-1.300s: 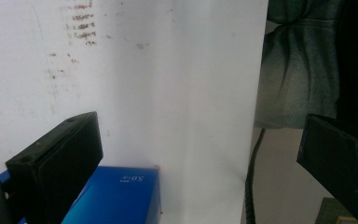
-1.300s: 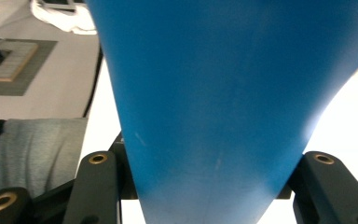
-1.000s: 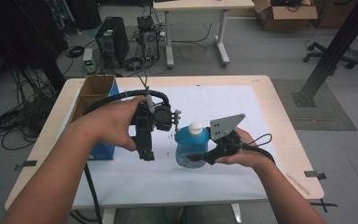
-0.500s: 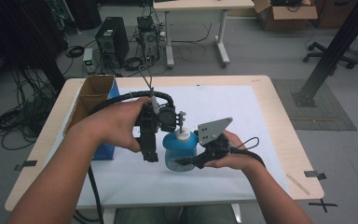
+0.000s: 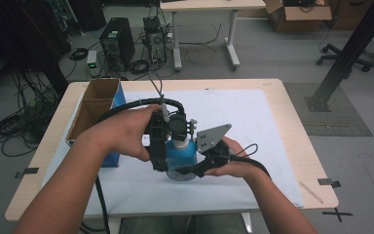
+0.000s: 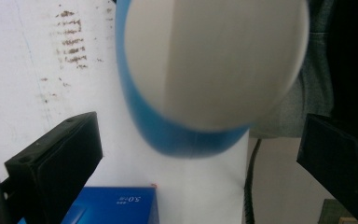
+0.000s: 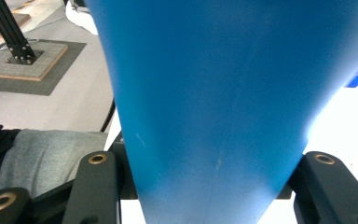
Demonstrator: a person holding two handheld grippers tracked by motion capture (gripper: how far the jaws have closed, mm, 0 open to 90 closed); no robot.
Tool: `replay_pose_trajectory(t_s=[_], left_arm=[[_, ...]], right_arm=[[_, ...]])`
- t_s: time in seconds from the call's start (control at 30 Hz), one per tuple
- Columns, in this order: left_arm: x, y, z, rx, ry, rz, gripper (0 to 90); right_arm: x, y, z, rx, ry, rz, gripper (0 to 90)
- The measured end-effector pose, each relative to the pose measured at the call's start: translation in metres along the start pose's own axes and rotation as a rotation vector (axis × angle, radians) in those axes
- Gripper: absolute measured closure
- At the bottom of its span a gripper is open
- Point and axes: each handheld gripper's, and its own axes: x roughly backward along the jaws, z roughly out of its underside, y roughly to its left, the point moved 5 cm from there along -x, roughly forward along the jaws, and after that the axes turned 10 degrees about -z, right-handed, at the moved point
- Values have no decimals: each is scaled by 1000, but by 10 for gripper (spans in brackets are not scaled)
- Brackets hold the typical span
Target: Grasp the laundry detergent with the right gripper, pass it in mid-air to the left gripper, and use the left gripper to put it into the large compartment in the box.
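Observation:
A blue bottle (image 5: pixel 184 155) with a white cap stands tilted just above the white mat, and my right gripper (image 5: pixel 191 170) is shut on its lower body from the right. In the right gripper view the blue bottle (image 7: pixel 214 107) sits between the two black jaws of my right gripper (image 7: pixel 205 191). My left gripper (image 5: pixel 169 146) points down over the bottle's top and hides the cap in the high view. Seen from my left gripper (image 6: pixel 200 158), the white cap (image 6: pixel 214 60) lies just ahead of the open jaws, touching neither.
An open cardboard box (image 5: pixel 96 109), blue outside and brown inside, stands at the table's left, and its blue corner (image 6: pixel 114 207) is near the left jaw. A white mat (image 5: pixel 243 117) covers the wooden table (image 5: pixel 299 146). Cables trail from both grippers.
My right gripper has carried the bottle to the left, bringing its cap under my left gripper. The left hand has stayed nearly still.

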Motion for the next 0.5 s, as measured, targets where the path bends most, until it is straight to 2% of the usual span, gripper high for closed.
replay_pose_trajectory(t_s=[0.5], left_arm=[[-7, -2, -7, -5, -2, -3, 2]], right_arm=[[-14, -1, -2, -1, -2, -11, 455]])
